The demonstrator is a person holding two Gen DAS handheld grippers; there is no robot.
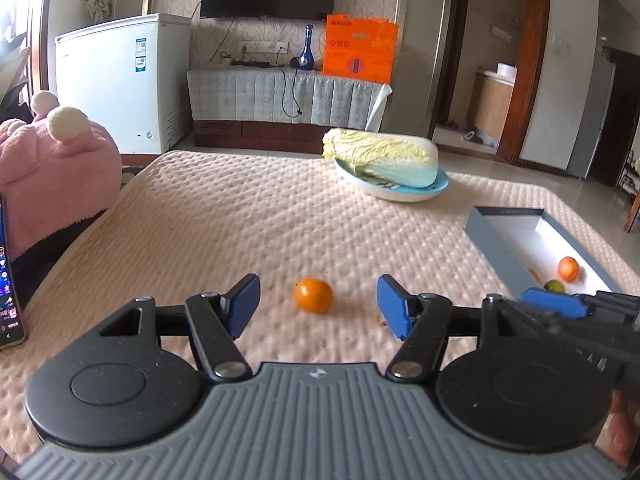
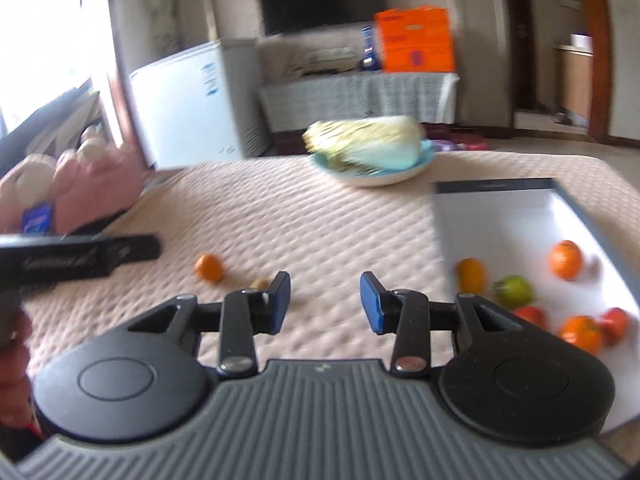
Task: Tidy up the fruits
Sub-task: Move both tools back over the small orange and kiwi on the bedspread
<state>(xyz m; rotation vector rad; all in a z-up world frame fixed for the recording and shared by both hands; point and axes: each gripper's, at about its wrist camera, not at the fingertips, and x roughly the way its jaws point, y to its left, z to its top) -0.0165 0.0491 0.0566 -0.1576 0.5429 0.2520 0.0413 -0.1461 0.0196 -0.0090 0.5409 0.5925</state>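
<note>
An orange (image 1: 313, 295) lies on the pink quilted table cover, just ahead of my open, empty left gripper (image 1: 316, 306) and centred between its blue pads. It also shows in the right wrist view (image 2: 209, 267), with a small brownish fruit (image 2: 259, 282) beside it. A grey-walled white box (image 2: 500, 216) on the right holds several fruits: oranges (image 2: 565, 259), a green one (image 2: 514, 291) and red ones (image 2: 614, 322). My right gripper (image 2: 325, 302) is open and empty, left of the box. The box (image 1: 496, 248) also shows in the left wrist view.
A napa cabbage (image 1: 382, 156) rests on a blue plate (image 1: 436, 188) at the table's far side. A pink plush (image 1: 48, 168) and a phone (image 1: 8, 276) sit at the left edge. A freezer, TV and cabinet stand behind.
</note>
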